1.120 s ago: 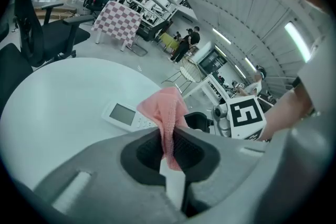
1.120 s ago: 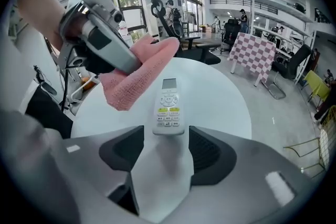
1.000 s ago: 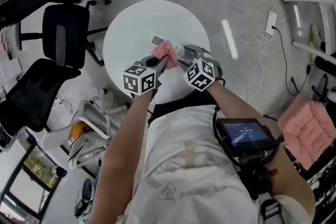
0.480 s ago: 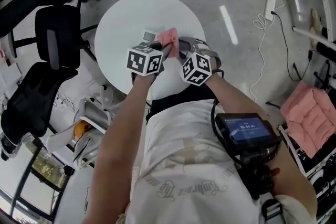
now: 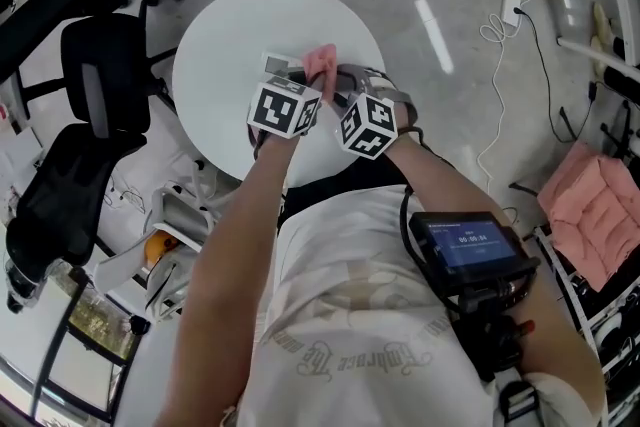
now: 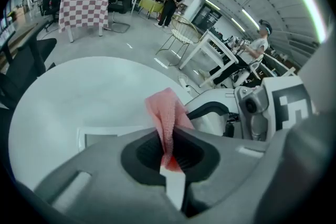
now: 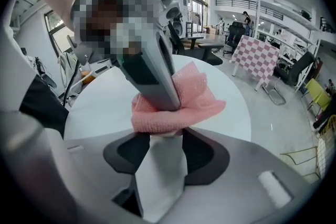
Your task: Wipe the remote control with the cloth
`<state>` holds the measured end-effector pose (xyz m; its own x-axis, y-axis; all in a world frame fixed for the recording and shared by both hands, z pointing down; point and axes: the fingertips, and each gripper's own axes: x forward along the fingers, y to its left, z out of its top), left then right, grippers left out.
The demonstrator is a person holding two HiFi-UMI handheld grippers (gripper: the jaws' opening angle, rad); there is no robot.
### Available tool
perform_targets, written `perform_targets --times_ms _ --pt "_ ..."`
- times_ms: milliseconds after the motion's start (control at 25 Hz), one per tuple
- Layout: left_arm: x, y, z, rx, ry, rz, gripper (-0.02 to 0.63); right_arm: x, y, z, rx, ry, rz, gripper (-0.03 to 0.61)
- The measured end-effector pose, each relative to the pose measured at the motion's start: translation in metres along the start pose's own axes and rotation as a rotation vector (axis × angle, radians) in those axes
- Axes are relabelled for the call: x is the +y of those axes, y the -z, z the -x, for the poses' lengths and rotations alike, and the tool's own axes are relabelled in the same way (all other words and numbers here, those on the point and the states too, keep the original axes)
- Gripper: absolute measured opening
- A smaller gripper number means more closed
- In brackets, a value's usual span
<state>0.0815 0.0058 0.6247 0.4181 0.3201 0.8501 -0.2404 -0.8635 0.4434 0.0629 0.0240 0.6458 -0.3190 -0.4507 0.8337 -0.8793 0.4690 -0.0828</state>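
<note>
Presently the right gripper (image 7: pixel 167 145), whose jaws have just been closing, clamps the white remote control (image 7: pixel 164 178) between them, over the round table (image 5: pixel 225 30) at about 3 o'clock from its centre. The left gripper (image 6: pixel 169 157) has its jaws pinched tight on a fold of the pink cloth (image 7: pixel 181 105), bunched against the remote's far end at 12 o'clock from the right jaws. Wiping seems barely begun: only that end is covered, and the rest of the remote is left to wipe.
</note>
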Motion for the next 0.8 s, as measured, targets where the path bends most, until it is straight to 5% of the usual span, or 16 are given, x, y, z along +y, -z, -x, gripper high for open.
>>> perform_targets --times_ms 800 --pt "0.105 0.022 0.044 0.007 -0.193 0.099 0.018 -0.003 0.003 0.000 0.009 -0.014 0.024 0.204"
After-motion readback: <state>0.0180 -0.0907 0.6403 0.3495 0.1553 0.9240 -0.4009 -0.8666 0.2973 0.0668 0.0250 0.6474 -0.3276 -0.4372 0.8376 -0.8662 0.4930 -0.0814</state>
